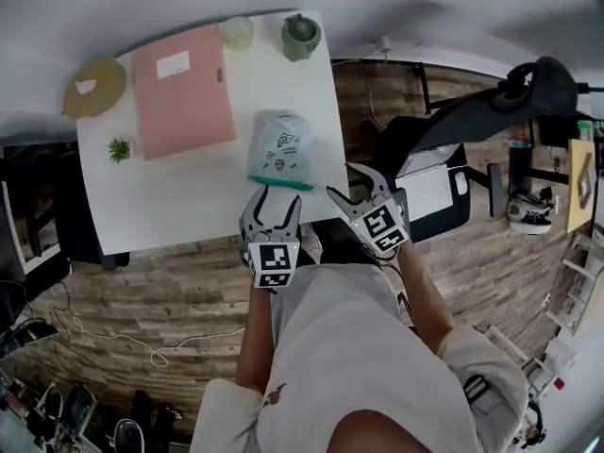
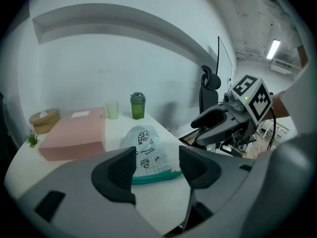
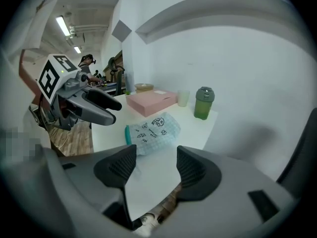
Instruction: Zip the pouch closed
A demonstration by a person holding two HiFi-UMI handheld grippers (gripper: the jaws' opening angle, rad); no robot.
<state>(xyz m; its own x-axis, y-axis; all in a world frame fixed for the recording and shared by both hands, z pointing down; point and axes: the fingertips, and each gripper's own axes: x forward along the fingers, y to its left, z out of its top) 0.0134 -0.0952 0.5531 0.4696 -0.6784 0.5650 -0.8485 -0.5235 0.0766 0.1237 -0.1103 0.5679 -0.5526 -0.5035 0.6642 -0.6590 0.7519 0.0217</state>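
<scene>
1. Table [image 1: 189, 196]: white, with wood floor showing around it.
2. Pink box [image 1: 182, 91]: flat on the far half of the table, to the left of the pouch.
3. Pouch [image 1: 279, 151]: pale checked fabric with small drawings. It lies flat near the table's near right edge, with its teal zipper edge turned toward the person.
4. Left gripper [image 1: 276, 201]: just short of the teal edge. Its jaws are spread and its pads touch nothing; the pouch [image 2: 148, 152] shows in the gap beyond them.
5. Right gripper [image 1: 351, 185]: at the table's right edge, beside the pouch. Its jaws are likewise spread and empty, with bare tabletop between them.
6. Round woven box [image 1: 94, 86]: far left corner.
7. Green bottle [image 1: 300, 36]: far right corner, upright.
8. Pale cup [image 1: 238, 32]: beside the bottle.
9. Tiny plant [image 1: 119, 149]: near the left edge.
</scene>
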